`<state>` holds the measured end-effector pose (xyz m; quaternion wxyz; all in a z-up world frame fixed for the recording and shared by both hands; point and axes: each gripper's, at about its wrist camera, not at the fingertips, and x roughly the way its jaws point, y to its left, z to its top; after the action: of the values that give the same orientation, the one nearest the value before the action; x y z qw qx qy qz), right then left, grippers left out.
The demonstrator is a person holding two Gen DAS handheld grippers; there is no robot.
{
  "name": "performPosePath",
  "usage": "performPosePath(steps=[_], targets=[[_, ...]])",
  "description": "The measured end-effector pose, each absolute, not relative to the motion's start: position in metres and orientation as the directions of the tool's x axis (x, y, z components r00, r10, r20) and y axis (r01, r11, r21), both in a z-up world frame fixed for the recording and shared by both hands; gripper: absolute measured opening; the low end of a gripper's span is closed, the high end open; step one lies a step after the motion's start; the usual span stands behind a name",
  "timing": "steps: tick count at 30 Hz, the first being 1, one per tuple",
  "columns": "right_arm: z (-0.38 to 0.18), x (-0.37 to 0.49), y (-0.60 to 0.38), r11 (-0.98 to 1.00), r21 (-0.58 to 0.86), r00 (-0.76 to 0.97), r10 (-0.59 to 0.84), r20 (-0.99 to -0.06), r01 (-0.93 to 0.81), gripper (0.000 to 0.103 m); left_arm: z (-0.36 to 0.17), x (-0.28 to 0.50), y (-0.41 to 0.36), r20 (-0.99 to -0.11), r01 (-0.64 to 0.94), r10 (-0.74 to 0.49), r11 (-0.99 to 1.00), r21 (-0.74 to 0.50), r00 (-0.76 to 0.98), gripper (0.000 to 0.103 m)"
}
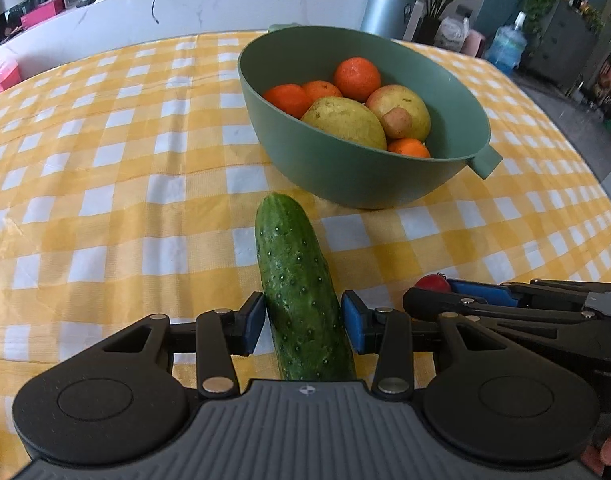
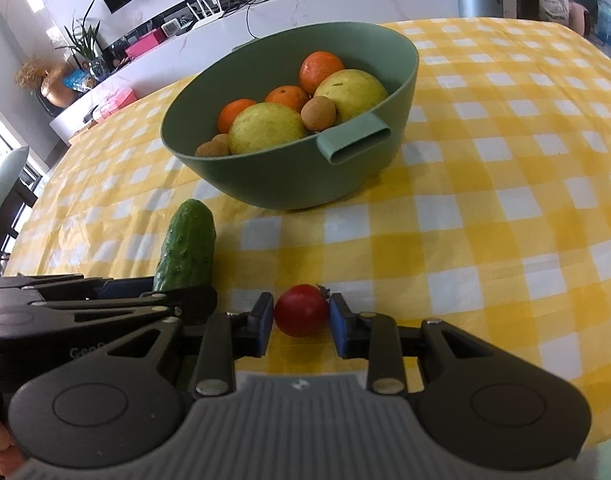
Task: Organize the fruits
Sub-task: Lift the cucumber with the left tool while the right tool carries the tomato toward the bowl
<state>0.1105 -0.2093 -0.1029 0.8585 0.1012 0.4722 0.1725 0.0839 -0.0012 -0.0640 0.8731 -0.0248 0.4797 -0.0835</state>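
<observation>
1. The cucumber [image 1: 301, 300] lies on the checked tabletop [image 1: 105, 160], clamped between the left tool [image 1: 303, 322] pads.
2. The tomato [image 2: 301, 310] sits gripped in the right tool [image 2: 301, 322].
3. The green bowl [image 2: 301, 184] of fruit stands at twelve o'clock.

Tablecloth [image 1: 105, 184]: yellow-and-white gingham check. Round plastic bowl [image 1: 345, 176]: muted sage green throughout, holding bright orange mandarins [image 1: 356, 79], yellow-green pears [image 1: 345, 120] with a pinkish blush, and small tan-brown round fruits [image 2: 318, 113]. Long cucumber [image 1: 301, 300]: dark green, pale-speckled; small tomato [image 2: 301, 311]: glossy red; gripper pads [image 1: 351, 320]: blue on black arms.
</observation>
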Motion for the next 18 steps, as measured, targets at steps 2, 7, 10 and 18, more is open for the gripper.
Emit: performPosePath(steps=[2,7,10,18], targets=[[-0.105,0.112,-0.209,0.918,0.343,0.484,0.397,-0.780,-0.200,0.028,-0.065,0.083,0.000,-0.828,0.130,-0.179,0.983,-0.129,0.532,0.048],[-0.105,0.115,-0.209,0.916,0.353,0.486,0.401,-0.776,-0.192,0.028,-0.067,0.079,0.003,-0.812,0.142,-0.184,0.982,-0.126,0.554,0.052],[-0.105,0.115,-0.208,0.918,0.344,0.488,0.396,-0.778,-0.197,0.027,-0.068,0.076,0.003,-0.806,0.144,-0.184,0.982,-0.123,0.563,0.054],[-0.104,0.115,-0.212,0.916,0.362,0.495,0.398,-0.773,-0.172,0.025,-0.073,0.072,-0.003,-0.820,0.197,-0.156,0.979,-0.053,0.551,0.069]])
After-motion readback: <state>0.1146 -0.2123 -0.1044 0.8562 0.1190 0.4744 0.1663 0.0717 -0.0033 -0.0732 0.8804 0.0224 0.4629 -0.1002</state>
